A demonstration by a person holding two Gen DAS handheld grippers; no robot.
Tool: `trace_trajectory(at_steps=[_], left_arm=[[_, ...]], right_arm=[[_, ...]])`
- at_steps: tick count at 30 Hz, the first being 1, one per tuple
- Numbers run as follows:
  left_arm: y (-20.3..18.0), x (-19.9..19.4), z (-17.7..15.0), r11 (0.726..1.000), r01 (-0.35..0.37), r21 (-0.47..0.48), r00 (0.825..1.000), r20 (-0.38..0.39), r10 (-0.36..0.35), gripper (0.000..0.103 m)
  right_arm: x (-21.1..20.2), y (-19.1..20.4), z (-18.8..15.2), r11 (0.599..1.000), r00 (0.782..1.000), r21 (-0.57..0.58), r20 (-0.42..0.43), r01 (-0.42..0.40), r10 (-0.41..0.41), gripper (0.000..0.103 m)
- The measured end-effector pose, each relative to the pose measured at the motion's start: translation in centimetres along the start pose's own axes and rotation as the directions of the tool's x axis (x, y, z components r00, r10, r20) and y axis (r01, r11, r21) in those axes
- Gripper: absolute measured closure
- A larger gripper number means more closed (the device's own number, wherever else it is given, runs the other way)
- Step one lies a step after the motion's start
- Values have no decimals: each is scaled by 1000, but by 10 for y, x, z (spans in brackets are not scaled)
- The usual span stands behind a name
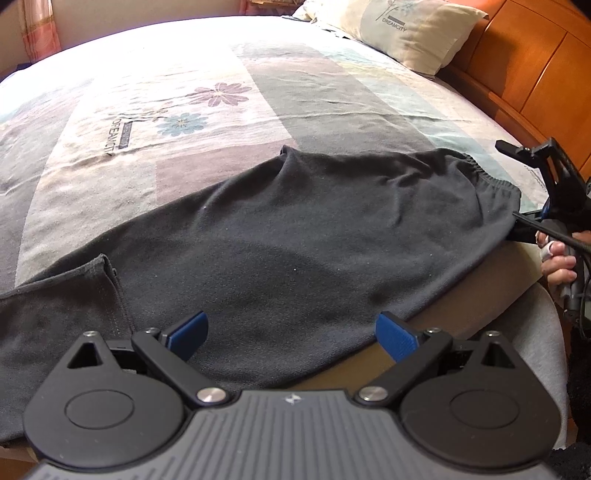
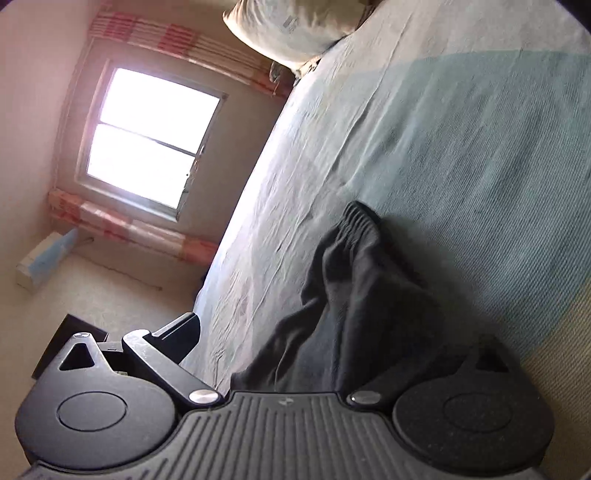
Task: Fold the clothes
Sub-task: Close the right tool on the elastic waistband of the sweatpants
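Observation:
Dark grey trousers (image 1: 295,229) lie spread flat on the patterned bedsheet (image 1: 177,85), elastic waistband (image 1: 484,173) to the right and a leg hem (image 1: 110,273) at the near left. My left gripper (image 1: 291,332) hangs open just over the near edge of the trousers, with nothing between its blue pads (image 1: 188,334). At the right edge, my right gripper (image 1: 508,181) is held by a hand (image 1: 557,258) with its jaws wide apart around the waistband corner. In the right wrist view the right gripper (image 2: 332,343) is open, the trousers (image 2: 354,295) bunch between its fingers, and the cloth hides one finger.
A pillow (image 1: 413,29) rests against the wooden headboard (image 1: 535,74) at the far right. The brown bed edge (image 1: 480,291) runs along the near side. Beyond the bed are a bright window (image 2: 147,147), checked curtains (image 2: 140,236) and a box on the floor (image 2: 40,258).

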State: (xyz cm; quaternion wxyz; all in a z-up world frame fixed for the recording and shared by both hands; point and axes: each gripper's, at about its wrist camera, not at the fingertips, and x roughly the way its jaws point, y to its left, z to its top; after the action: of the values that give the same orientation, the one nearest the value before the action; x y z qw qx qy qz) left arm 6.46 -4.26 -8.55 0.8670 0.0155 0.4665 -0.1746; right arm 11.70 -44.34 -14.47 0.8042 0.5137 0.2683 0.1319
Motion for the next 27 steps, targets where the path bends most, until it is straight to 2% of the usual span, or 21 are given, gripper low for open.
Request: trace_trajectory(at_steps=[8, 10, 12, 14, 15, 16, 17, 18, 19, 20, 24, 26, 27], left_arm=[[3, 4, -2, 1000, 3, -25, 1000, -5, -4, 6], [1, 2, -2, 1000, 12, -13, 1000, 0, -12, 6], [2, -1, -2, 1000, 17, -10, 1000, 9, -17, 6], [5, 0, -2, 1000, 14, -22, 1000, 11, -13, 6], [7, 0, -1, 1000, 8, -29, 1000, 10, -8, 6], [8, 2, -1, 999, 1, -34, 1000, 6, 0, 6], [8, 3, 0, 999, -4, -34, 1000, 1, 4, 6], [8, 3, 0, 999, -6, -32, 1000, -1, 6, 6], [7, 2, -1, 1000, -5, -29, 1000, 0, 5, 6], [6, 1, -2, 1000, 0, -23, 1000, 2, 0, 6], [3, 1, -3, 1000, 5, -15, 1000, 2, -4, 6], [3, 1, -3, 1000, -4, -14, 1000, 0, 4, 6], [3, 0, -3, 1000, -3, -12, 1000, 0, 3, 6]], right_arm=[[15, 10, -6, 990, 995, -103, 27, 100, -98, 0], [15, 11, -6, 989, 994, -104, 12, 106, -105, 0], [15, 10, -9, 995, 997, -77, -35, 68, -71, 0], [10, 7, -13, 993, 998, -106, -39, 49, -53, 2], [8, 5, -13, 990, 998, -129, -39, 49, -54, 14], [6, 1, -10, 988, 996, -124, -21, 87, -90, 36], [5, -8, -5, 989, 993, -98, -6, 113, -115, 50], [5, -22, 1, 991, 991, -35, 0, 131, -131, 89], [4, -37, 4, 990, 992, 50, -7, 129, -129, 100], [0, -42, 6, 994, 997, 80, -3, 73, -73, 98], [5, -31, 0, 993, 992, 5, 19, 121, -122, 96], [7, -26, -3, 989, 989, -14, 36, 146, -145, 90], [8, -24, -4, 989, 988, -18, 44, 147, -146, 84]])
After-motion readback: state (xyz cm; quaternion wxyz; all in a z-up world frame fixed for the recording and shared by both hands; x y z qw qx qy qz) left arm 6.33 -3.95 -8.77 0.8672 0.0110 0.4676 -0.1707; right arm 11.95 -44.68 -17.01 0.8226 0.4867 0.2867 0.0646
